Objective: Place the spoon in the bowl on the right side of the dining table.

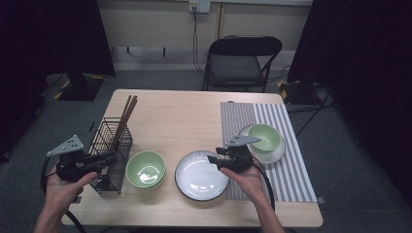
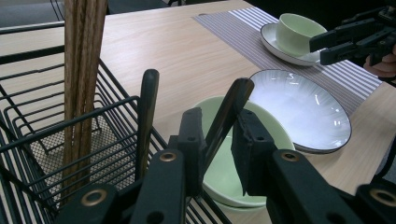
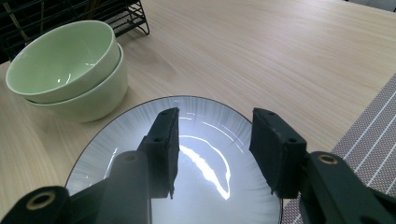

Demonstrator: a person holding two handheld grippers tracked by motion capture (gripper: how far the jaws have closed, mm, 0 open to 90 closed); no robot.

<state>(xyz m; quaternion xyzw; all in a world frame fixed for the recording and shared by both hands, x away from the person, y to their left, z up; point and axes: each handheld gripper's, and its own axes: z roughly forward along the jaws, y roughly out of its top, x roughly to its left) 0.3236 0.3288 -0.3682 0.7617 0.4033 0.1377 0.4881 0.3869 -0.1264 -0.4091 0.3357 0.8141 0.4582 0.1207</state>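
Pinching a dark utensil handle (image 2: 227,116) beside the wire basket (image 1: 111,156), the left hand-held gripper (image 2: 215,140) is risking a slip onto the stacked green bowls (image 1: 145,169), while the right hand-held gripper (image 3: 215,149) is hovering wide over the plate (image 3: 201,172) on the counter (image 1: 180,121).

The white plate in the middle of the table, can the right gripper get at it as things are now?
Probably yes. The right gripper hangs open just above the white plate, nothing between its jaws. The stacked green bowls sit off to the side and the way down looks free.
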